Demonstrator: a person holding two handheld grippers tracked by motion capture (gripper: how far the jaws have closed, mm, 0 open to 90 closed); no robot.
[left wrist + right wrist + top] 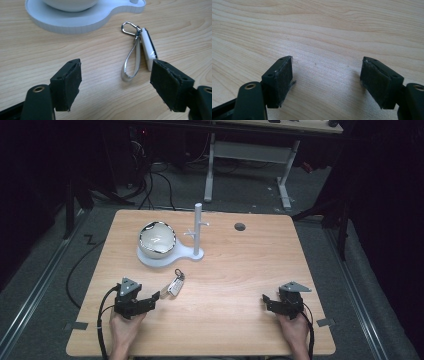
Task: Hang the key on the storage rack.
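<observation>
Dark floor and trailing cables surround a light wooden table (pixel 220 320), with a second desk's white legs beyond its far edge. From the high view, one white stand (pixel 170 254) sits left of centre toward the far side, bearing one shiny round bowl (pixel 157 239) and one upright post with short pegs (pixel 198 230). One key fob (pixel 175 283) lies on the bare wood just near of the stand, its long axis running from near-left to far-right, the metal clasp at the far end. The left gripper (pixel 159 295) sits just near-left of the fob, released, jaws apart and not touching it; the right gripper (pixel 265 299) rests well apart at the near right, also released. The left gripper view shows the fob (pixel 147 47) with its strap loop and clasp lying ahead of the gaping jaws, close beside the right-hand pad, the stand's rim (pixel 75 25) farther off. The right gripper view shows two spread jaws over bare wood grain (pixel 322 32).
</observation>
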